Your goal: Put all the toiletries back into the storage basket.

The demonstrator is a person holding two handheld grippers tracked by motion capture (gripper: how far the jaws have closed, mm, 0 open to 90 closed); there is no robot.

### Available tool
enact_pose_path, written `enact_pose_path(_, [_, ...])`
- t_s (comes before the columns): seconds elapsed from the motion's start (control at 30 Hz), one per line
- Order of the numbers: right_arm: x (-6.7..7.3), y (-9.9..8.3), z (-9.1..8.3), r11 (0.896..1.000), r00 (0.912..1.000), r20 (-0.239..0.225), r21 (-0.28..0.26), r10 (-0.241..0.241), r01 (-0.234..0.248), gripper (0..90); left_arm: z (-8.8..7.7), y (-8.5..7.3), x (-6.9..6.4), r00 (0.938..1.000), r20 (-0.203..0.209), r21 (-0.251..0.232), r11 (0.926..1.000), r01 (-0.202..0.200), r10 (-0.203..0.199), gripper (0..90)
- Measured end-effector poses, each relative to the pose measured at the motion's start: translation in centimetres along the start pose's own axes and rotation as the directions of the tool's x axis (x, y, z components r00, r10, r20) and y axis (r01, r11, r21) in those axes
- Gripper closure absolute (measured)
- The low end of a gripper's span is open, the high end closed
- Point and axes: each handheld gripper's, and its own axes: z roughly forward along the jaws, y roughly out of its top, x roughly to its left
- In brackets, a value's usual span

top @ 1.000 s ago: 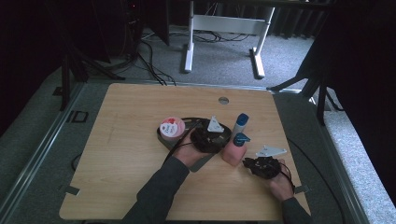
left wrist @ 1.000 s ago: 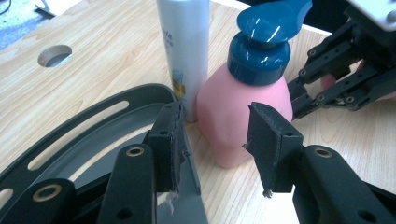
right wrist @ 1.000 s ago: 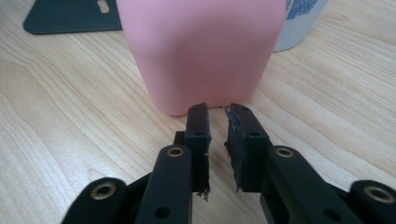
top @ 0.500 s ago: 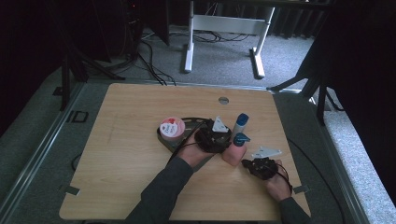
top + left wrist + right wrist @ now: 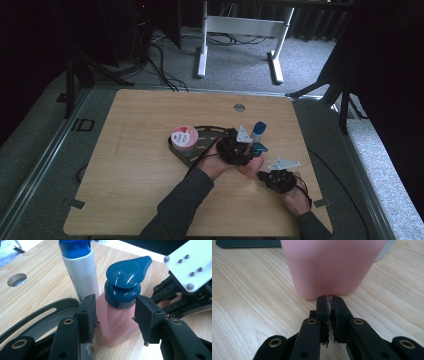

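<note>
A pink pump bottle [image 5: 117,325] with a blue pump head [image 5: 127,270] stands on the wooden table right of the middle. My left gripper [image 5: 115,317] straddles it below the collar with both pads against its sides; the jaws have just been easing open with the bottle still between them. In the high view the left gripper [image 5: 245,150] sits over the bottle [image 5: 248,170]. My right gripper [image 5: 329,301] lies low on the table, shut, its tips touching the bottle's base [image 5: 332,265]. Its jaws have just closed, then parted a hair, with nothing between them.
A white bottle with a blue cap [image 5: 80,277] stands right behind the pink one. A dark tray [image 5: 202,134] holds a pink-lidded tub [image 5: 184,136] left of the hands. A round hole [image 5: 239,107] sits near the table's far edge. The right gripper's grey plate [image 5: 190,262] is close by.
Both hands stay almost where they were. The left hand has shifted slightly around the pink bottle; the bottle itself has not moved.
</note>
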Motion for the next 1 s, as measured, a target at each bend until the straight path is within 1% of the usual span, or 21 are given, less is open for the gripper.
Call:
enact_pose_path(0.17, [0.0,0.0,0.0,1.0,1.0,-0.003,-0.003,0.002,-0.002,83.9,0.2,0.1,-0.1,1.0,0.008,-0.004,1.0,0.006,-0.006,51.0])
enact_pose_path(0.3, [0.0,0.0,0.0,1.0,0.9999,-0.008,-0.006,0.008,-0.008,83.0,0.7,0.4,-0.3,0.9999,0.012,0.004,1.0,0.005,-0.005,49.2])
enact_pose_path(0.5, [0.0,-0.1,0.0,1.0,0.9997,-0.021,-0.006,0.01,-0.01,81.9,1.4,0.5,-0.3,0.9997,0.015,0.002,0.9998,0.018,-0.018,47.7])
enact_pose_path(0.63, [0.1,0.0,0.0,1.0,0.9997,-0.022,-0.006,0.01,-0.01,81.9,1.6,0.6,-0.3,0.9996,0.017,0.001,0.9997,0.022,-0.022,47.3])
enact_pose_path(0.7, [0.0,0.0,0.0,1.0,0.9997,-0.022,-0.006,0.009,-0.01,81.9,1.7,0.6,-0.3,0.9993,0.019,-0.002,0.9995,0.031,-0.031,47.1])
enact_pose_path(1.0, [0.0,-0.1,0.0,1.0,0.9996,-0.027,-0.011,0.013,-0.013,82.1,2.1,0.6,-0.3,0.999,0.021,-0.006,0.9992,0.039,-0.038,46.0])
